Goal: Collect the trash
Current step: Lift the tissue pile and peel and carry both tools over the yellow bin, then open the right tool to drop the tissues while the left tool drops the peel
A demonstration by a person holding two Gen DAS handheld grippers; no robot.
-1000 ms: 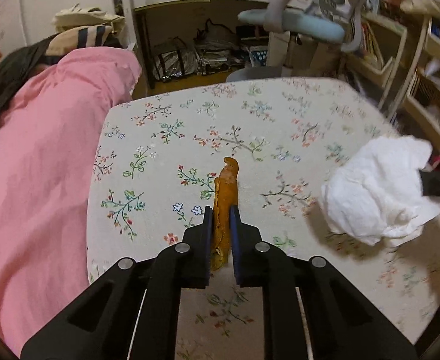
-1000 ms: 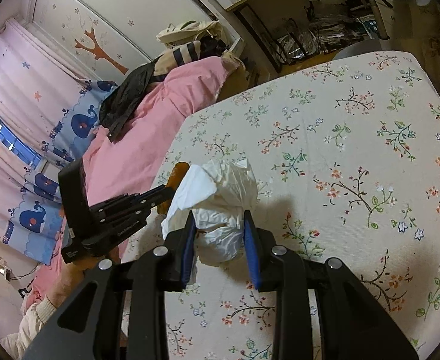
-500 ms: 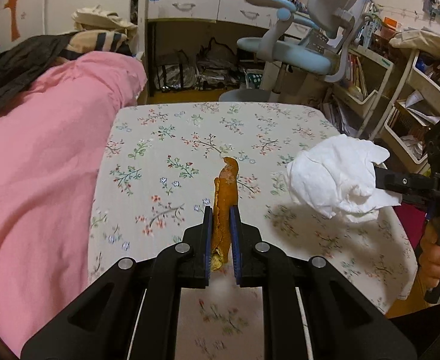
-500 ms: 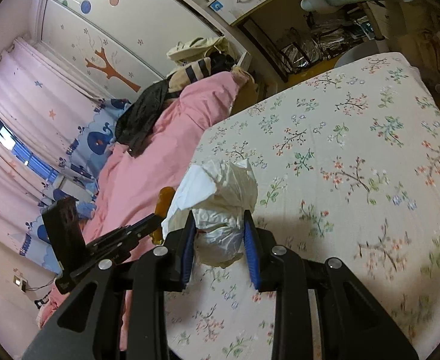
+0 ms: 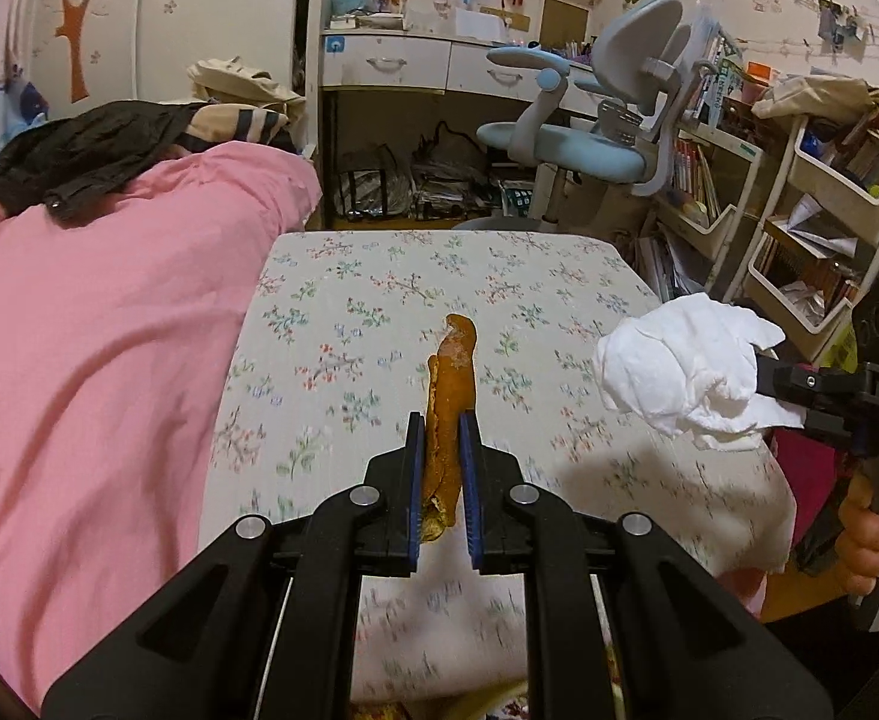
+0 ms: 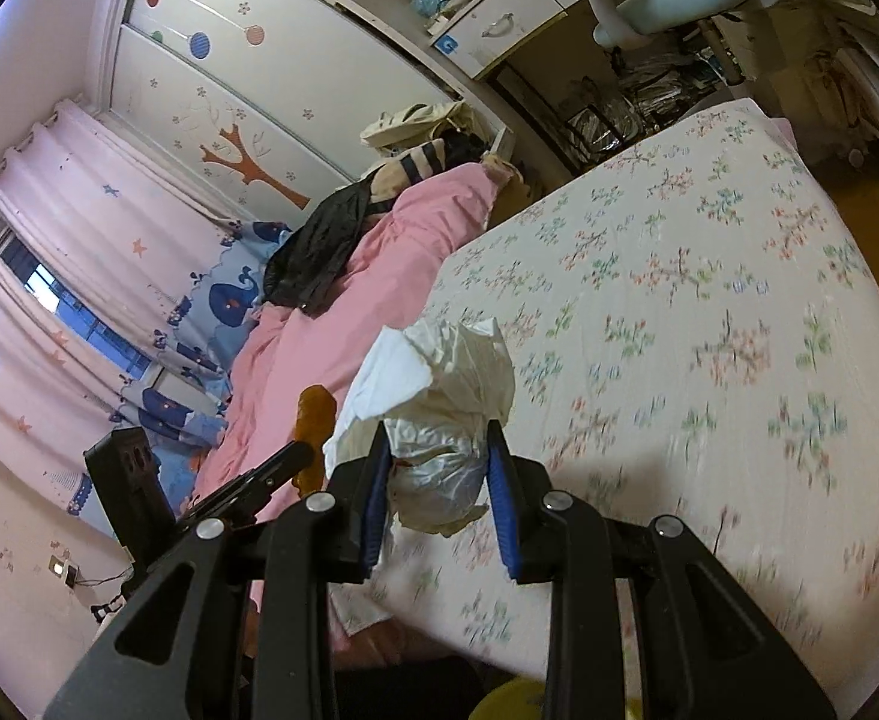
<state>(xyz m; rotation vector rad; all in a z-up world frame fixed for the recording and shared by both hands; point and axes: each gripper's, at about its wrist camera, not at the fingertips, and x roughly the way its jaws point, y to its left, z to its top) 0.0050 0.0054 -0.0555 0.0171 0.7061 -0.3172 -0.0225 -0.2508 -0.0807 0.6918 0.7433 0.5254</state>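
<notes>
In the left wrist view, the left gripper (image 5: pixel 442 450) pinches a long, curled orange-brown peel (image 5: pixel 451 396) between its blue-lined pads; the peel's lower end is partly hidden by the fingers, and it hangs above the flower-printed bed sheet (image 5: pixel 349 324). A crumpled white paper tissue wad (image 5: pixel 685 372) sits at the right, its rear covered by the right gripper (image 5: pixel 769 381), whose fingertips cannot be made out here. A hand (image 5: pixel 871 522) is cut off by the frame edge. A rumpled pink quilt (image 5: pixel 91 330) fills the left.

In the right wrist view, the right gripper (image 6: pixel 439 468) clamps the wrinkled wad (image 6: pixel 439 408), held above the blurred sheet (image 6: pixel 709 312). The peel (image 6: pixel 313 426) is half hidden behind the wad and the left gripper (image 6: pixel 295 459).
</notes>
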